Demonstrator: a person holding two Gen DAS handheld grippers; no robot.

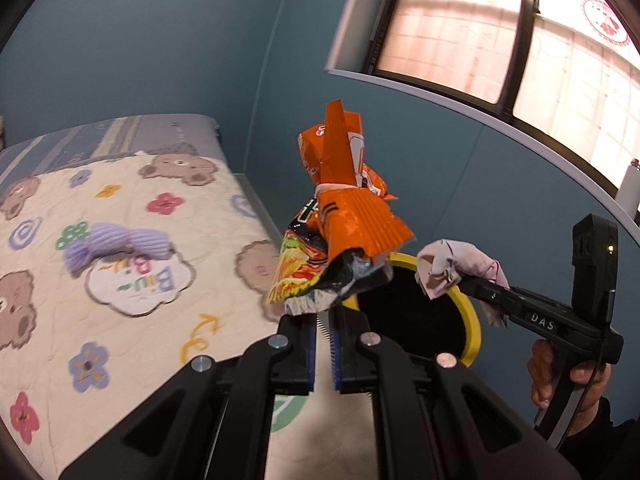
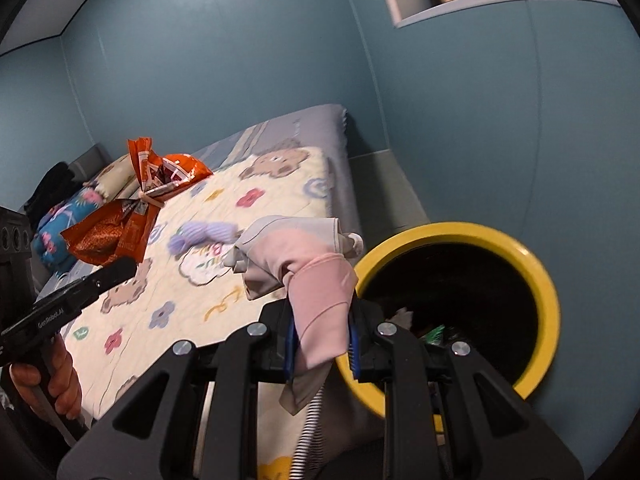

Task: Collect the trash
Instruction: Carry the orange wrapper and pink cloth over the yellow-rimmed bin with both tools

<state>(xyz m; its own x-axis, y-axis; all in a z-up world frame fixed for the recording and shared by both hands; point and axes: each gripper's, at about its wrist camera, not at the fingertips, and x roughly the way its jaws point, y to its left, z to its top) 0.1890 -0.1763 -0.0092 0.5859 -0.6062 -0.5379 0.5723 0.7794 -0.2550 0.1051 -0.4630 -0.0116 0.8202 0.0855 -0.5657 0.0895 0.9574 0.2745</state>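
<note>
Both grippers hold trash beside the yellow-rimmed black bin (image 2: 536, 280).

The left gripper (image 1: 325, 320) is clenched on a crumpled orange foil snack wrapper (image 1: 340, 216), raised beside the bin's rim; the right gripper (image 2: 322, 344) grips a pale pink crumpled cloth (image 2: 316, 276), seemingly at the rim. A lilac yarn bundle (image 1: 116, 242) lies on the cartoon-bear quilt (image 1: 132, 332).

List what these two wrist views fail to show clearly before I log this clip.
- Bin contents: right wrist view, interior dark; only scraps visible.
- Bin base: left wrist view, hidden behind the left gripper.
- Snack bag brand text: left wrist view, crumpled.
- Pink cloth type: right wrist view, bunched in the right gripper.
- Purple item on bed: blurred.
</note>
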